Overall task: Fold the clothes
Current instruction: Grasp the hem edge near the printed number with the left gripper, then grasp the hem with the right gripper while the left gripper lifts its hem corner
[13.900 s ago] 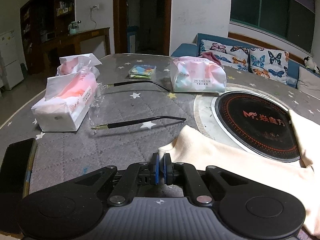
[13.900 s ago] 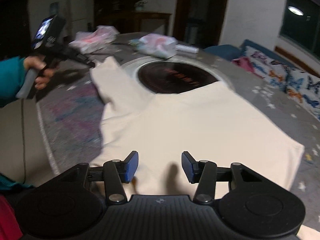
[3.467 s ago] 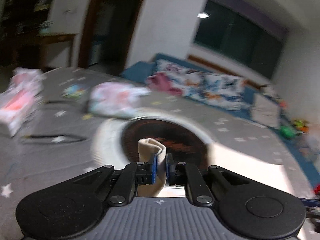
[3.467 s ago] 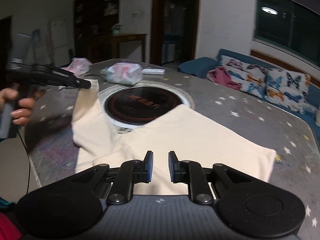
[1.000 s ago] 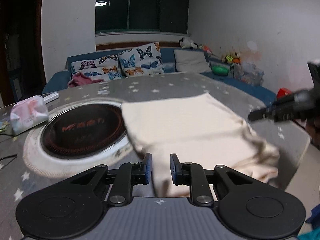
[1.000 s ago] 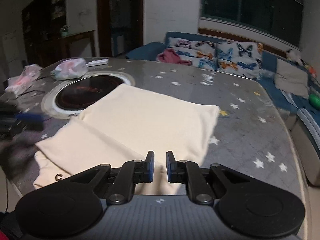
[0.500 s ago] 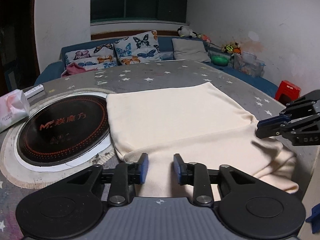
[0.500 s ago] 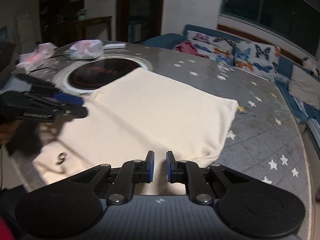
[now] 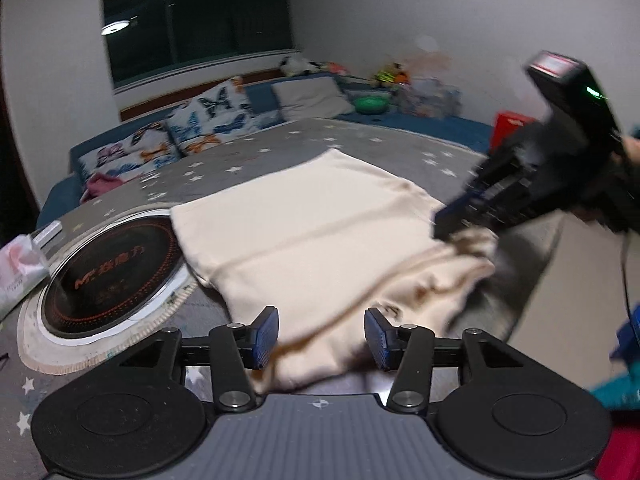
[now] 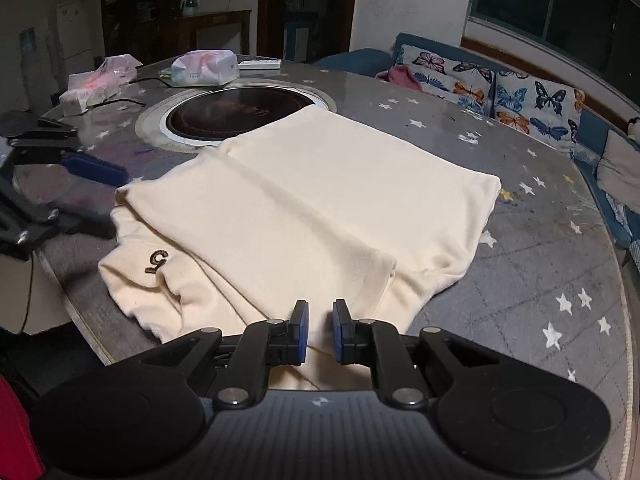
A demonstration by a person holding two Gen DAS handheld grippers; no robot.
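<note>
On the worktop point(image 10: 540, 264), cream garment point(image 10: 320, 200) lies partly folded; left hand-held gripper point(image 9: 320, 334) gapes empty, right hand-held gripper point(image 10: 320, 330) nearly closed, seemingly gripping nothing, both poised at the near hem.

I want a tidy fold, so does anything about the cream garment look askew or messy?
Yes. The cream garment lies mostly flat, but its near-left corner by the dark embroidered mark is bunched and reaches the grey star-patterned table's edge.

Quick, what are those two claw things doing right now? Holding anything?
Left gripper: wide open, holding nothing, over the near edge of the cream garment.
Right gripper: narrowly open above the garment's near edge, gripping nothing.
</note>
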